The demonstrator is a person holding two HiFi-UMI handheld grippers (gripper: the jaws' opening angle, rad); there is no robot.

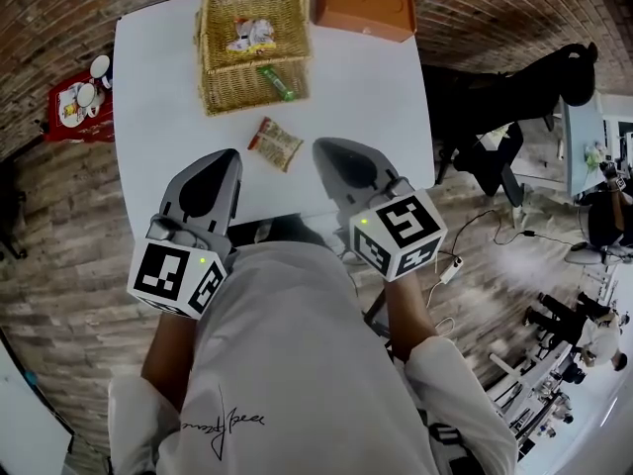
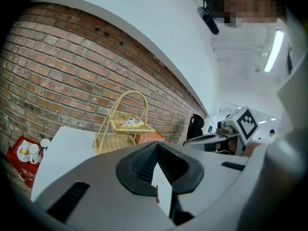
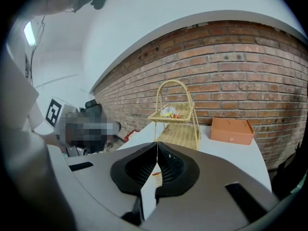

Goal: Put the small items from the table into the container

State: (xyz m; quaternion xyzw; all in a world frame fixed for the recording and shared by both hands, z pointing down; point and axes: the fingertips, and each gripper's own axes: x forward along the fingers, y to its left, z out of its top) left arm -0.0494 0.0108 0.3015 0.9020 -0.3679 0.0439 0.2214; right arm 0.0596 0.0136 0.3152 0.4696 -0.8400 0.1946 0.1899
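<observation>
Left gripper [image 1: 226, 161] and right gripper [image 1: 326, 151], both closed empty, hovered 7 and 5 o'clock of snack packet [image 1: 275, 143], basket [image 1: 213, 97] at its 12; unopened, they could shove it off the counter [image 1: 158, 117].

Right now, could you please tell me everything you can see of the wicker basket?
The wicker basket is a pale, straw-coloured weave, two-tiered, with an arched handle. It stands upright at the far edge of the white table, beside the orange box. Its upper shelf holds colourful packets; a green packet lies in the lower tray.
</observation>
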